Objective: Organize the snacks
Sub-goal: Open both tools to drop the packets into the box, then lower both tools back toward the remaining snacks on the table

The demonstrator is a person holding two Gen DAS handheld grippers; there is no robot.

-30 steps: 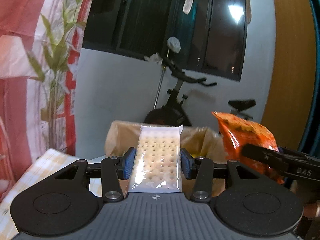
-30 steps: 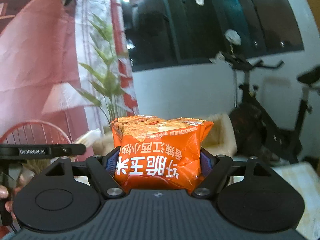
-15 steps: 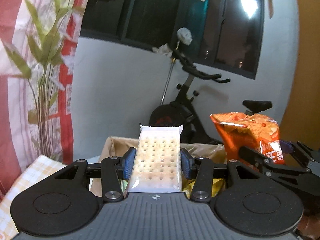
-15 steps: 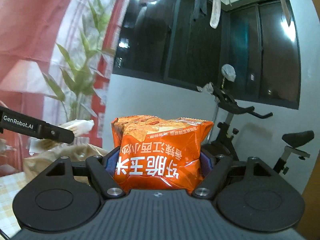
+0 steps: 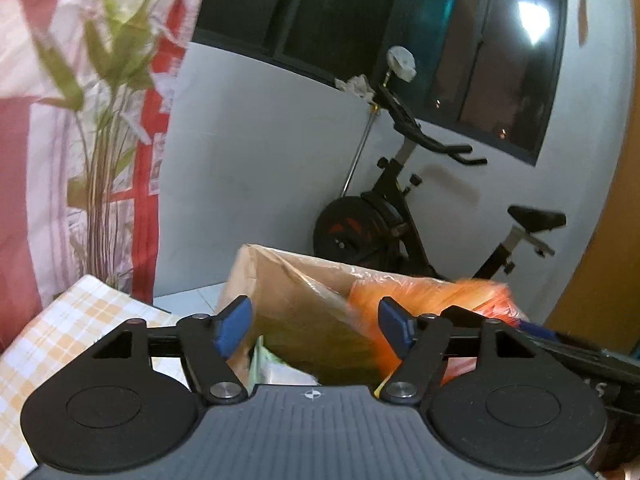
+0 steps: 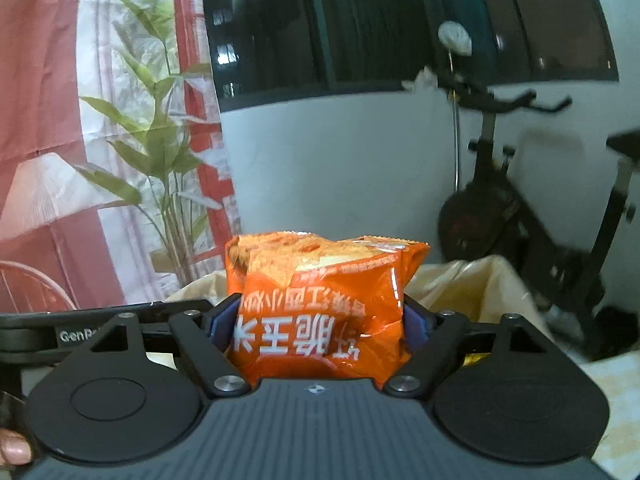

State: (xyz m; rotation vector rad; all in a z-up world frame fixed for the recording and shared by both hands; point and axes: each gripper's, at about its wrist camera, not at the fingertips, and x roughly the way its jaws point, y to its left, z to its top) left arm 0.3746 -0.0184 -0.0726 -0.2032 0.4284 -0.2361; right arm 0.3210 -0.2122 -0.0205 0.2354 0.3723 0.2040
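Left fingers (image 5: 313, 326) opening, empty, over the box (image 5: 280, 280); right fingers (image 6: 320, 322) opening around the orange packet (image 6: 320, 312)

My left camera looks forward and slightly down over its tool (image 5: 312, 322) into the bag (image 5: 288, 280), close. My right camera faces likewise. Both share the bag (image 6: 480, 280), bike (image 5: 400, 216), plant (image 6: 160, 160).
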